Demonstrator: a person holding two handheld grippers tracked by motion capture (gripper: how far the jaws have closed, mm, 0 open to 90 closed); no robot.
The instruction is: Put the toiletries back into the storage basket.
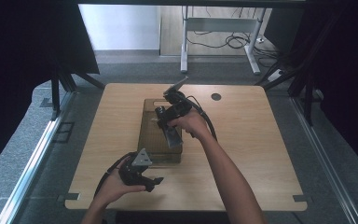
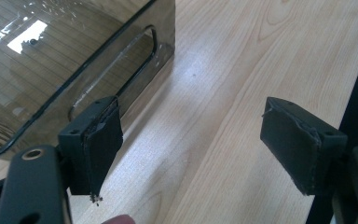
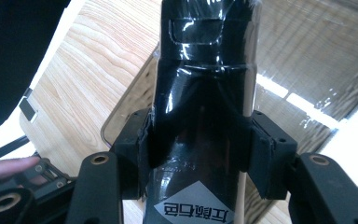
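The wooden table (image 1: 261, 140) is filling the middle of the high view, and a smoky transparent bin (image 1: 153, 135) is lying at its centre. Above the bin, the right gripper (image 1: 168, 122) is clamping both jaws on a glossy black packet (image 3: 205, 84), which is hanging over the bin's interior, so the pick-up looks done while lowering and letting go are, by my reading, what is left. Low in the frame, left of centre, the left gripper (image 1: 153, 183) is waiting beside the bin's near end, jaws wide apart, holding nothing.
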